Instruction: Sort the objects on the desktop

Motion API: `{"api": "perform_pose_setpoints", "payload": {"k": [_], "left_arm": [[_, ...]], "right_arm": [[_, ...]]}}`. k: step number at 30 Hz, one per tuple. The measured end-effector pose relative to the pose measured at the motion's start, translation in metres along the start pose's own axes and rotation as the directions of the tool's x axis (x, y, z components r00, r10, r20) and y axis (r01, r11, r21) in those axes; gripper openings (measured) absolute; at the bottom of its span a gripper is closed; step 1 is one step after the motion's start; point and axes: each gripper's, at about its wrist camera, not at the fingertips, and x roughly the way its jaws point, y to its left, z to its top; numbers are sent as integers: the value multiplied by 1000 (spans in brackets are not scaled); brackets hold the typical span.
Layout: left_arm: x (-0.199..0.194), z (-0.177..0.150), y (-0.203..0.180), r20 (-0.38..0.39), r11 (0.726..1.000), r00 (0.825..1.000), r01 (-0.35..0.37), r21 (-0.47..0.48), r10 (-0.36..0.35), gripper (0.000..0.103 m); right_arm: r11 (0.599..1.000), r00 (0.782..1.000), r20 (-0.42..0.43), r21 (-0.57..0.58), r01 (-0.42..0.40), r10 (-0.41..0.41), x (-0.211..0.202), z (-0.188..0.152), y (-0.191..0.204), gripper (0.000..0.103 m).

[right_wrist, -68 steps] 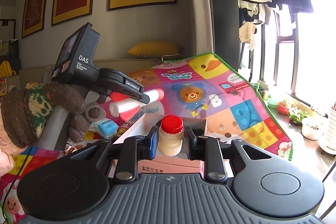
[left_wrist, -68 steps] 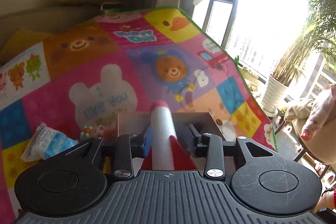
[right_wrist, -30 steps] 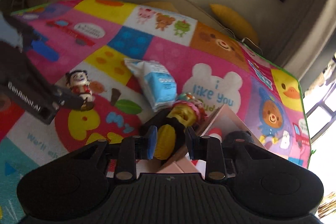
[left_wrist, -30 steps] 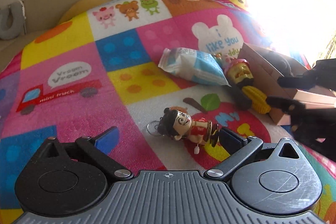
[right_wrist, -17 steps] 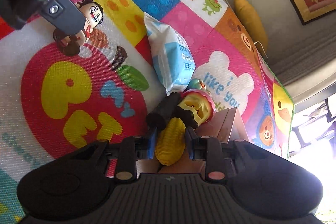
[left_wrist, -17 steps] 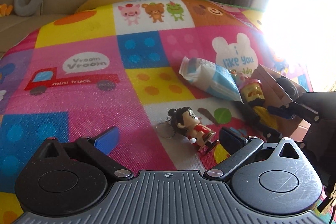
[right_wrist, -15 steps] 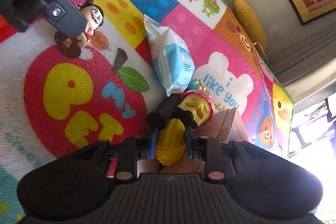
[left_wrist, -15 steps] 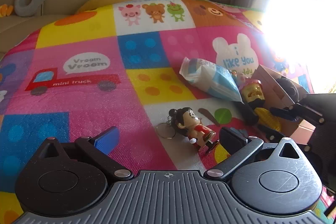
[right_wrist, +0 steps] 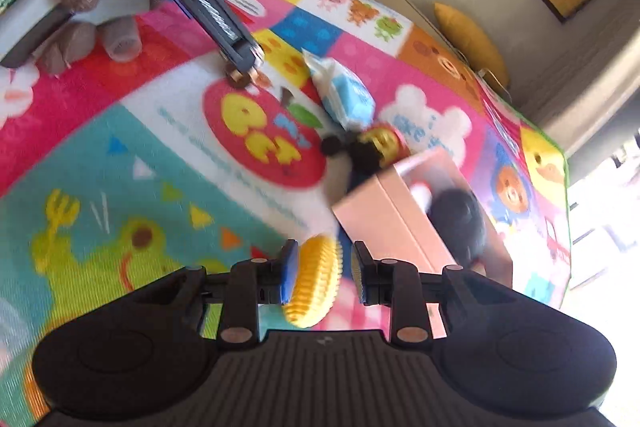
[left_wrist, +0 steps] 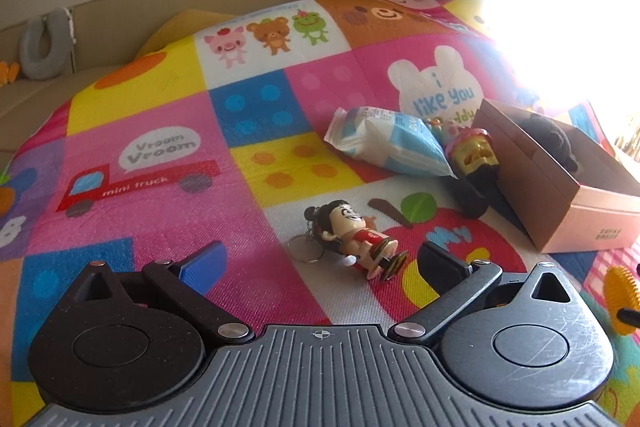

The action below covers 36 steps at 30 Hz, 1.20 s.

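Play mat (left_wrist: 160, 155), patchwork cartoon print, covered the surface. Pink cardboard box (left_wrist: 560, 211) stood at 3 o'clock in the left wrist view. Wet-wipes pack (left_wrist: 392, 143) lay at 1 o'clock, touching a yellow-faced toy (left_wrist: 474, 155). Left gripper (left_wrist: 316, 263) gaped wide around the figurine keychain (left_wrist: 352, 231) (not touching). Right gripper (right_wrist: 320, 277) clamped the yellow corn toy (right_wrist: 316, 283), beside the box.

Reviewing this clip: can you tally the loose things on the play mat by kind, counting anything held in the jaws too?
Figurine keychain: 1
Blue-white packet: 1
Yellow corn toy, in the right gripper: 1
Gold-and-black toy: 1
Pink box: 1
Total: 5
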Motion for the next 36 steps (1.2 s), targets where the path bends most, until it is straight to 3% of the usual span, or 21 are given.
{"api": "perform_pose_setpoints", "payload": {"k": [7,13,16,22,24,26,28,32,36], "left_arm": [[-3,-5,-20,-18,995,1000,-13,96,15,103],[-1,-3,-29,-29,991,1000,2,134,2,103],[5,5,-33,-30,990,999,23,139,-19,103],[23,19,-35,-27,994,999,-14,111,17,101],[29,21,-37,-35,991,999,-35,131,40,84],[35,21,-36,-56,990,997,-50,135,58,73],[39,20,-33,-78,990,995,-58,131,69,70],[38,17,-32,-90,991,994,-45,123,56,58],[27,14,-42,-96,991,995,20,134,-7,51]], "right_arm": [[979,992,-50,161,125,-119,7,-40,-23,45],[942,975,-106,256,219,-198,18,-61,-35,50],[907,976,-130,364,212,-176,20,-71,-49,60],[832,990,-114,538,136,-88,17,-86,-66,75],[808,994,-97,582,89,-39,15,-89,-69,82],[767,996,-76,641,19,39,16,-92,-72,86],[733,995,-64,680,-11,74,18,-94,-73,87],[717,995,-70,697,-4,73,19,-96,-74,92],[691,992,-86,722,2,87,23,-99,-78,99]]}}
